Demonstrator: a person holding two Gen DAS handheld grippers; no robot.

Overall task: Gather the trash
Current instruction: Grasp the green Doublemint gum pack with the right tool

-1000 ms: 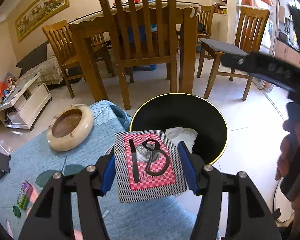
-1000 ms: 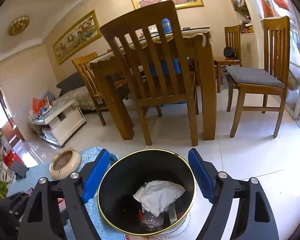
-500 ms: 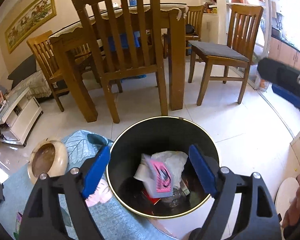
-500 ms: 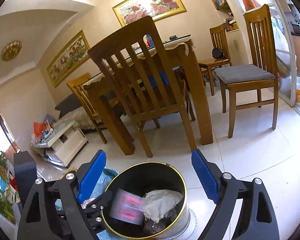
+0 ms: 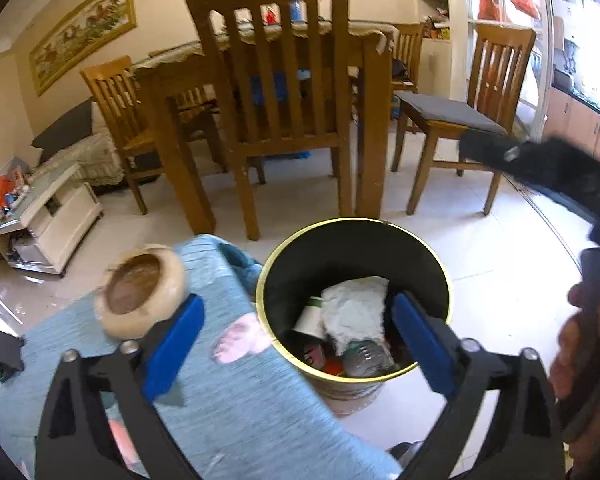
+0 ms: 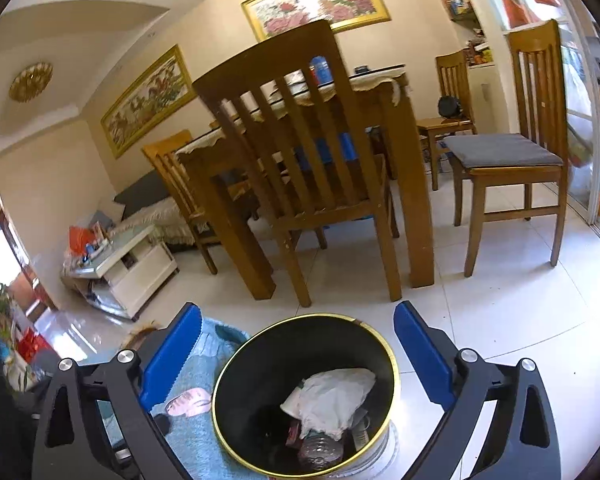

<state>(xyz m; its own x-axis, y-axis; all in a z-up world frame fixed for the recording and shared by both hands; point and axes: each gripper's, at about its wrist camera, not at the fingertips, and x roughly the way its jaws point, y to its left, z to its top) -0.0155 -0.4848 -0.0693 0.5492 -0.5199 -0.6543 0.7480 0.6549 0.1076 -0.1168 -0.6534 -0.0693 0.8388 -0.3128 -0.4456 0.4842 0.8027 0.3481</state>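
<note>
Left gripper (image 5: 296, 344) hovered above the near rim of the bin (image 5: 340, 248), tilted down, jaws wide apart, nothing held. Right gripper (image 6: 296, 354) was also above the bin (image 6: 256, 364), pitched more forward toward the chair (image 6: 312, 168), jaws spread wide and empty. Trash sat inside the bin: crumpled white paper (image 5: 354, 312), a cup (image 5: 310, 318), a clear bottle (image 5: 362, 358). Blue cloth (image 5: 228, 400) lay left of the bin, touching it, with a bowl (image 5: 140, 290) on its far left.

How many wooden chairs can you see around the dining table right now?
4. Nearest chair backs toward the bin; cushioned chair at right; one on the table's left; one at the far right end. Others may be hidden behind the table.
</note>
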